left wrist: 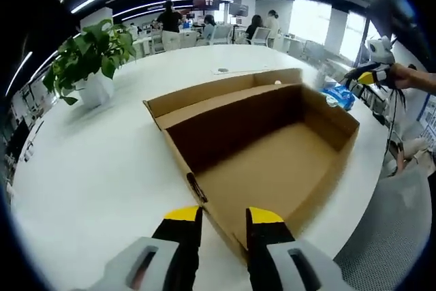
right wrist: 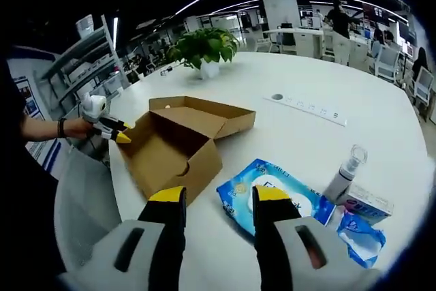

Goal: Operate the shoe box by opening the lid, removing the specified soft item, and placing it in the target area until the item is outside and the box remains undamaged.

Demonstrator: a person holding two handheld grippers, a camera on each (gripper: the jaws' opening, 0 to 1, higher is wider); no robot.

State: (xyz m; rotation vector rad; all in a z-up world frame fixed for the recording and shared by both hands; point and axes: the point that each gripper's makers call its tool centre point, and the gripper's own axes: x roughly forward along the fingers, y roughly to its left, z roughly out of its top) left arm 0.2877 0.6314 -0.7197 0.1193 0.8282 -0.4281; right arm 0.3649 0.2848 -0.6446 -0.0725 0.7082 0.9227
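Note:
The brown cardboard shoe box (left wrist: pixel 272 161) lies open on the white table, its inside bare and its lid (left wrist: pixel 218 90) folded back flat. My left gripper (left wrist: pixel 225 216) is open, one jaw on each side of the box's near wall; in the right gripper view the left gripper (right wrist: pixel 121 133) is at the box's (right wrist: pixel 170 151) left corner, held by a hand. My right gripper (right wrist: pixel 219 195) is open just above a soft blue wipes pack (right wrist: pixel 269 192) that lies on the table beside the box. Far right in the left gripper view are the right gripper (left wrist: pixel 368 76) and the wipes pack (left wrist: pixel 338 95).
A spray bottle (right wrist: pixel 344 172), a small carton (right wrist: pixel 368 202) and a small blue packet (right wrist: pixel 361 233) lie right of the wipes. A potted plant (right wrist: pixel 202 47) and a power strip (right wrist: pixel 310 108) stand farther back. A grey chair (right wrist: pixel 82 216) is at the table's edge. People sit in the distance.

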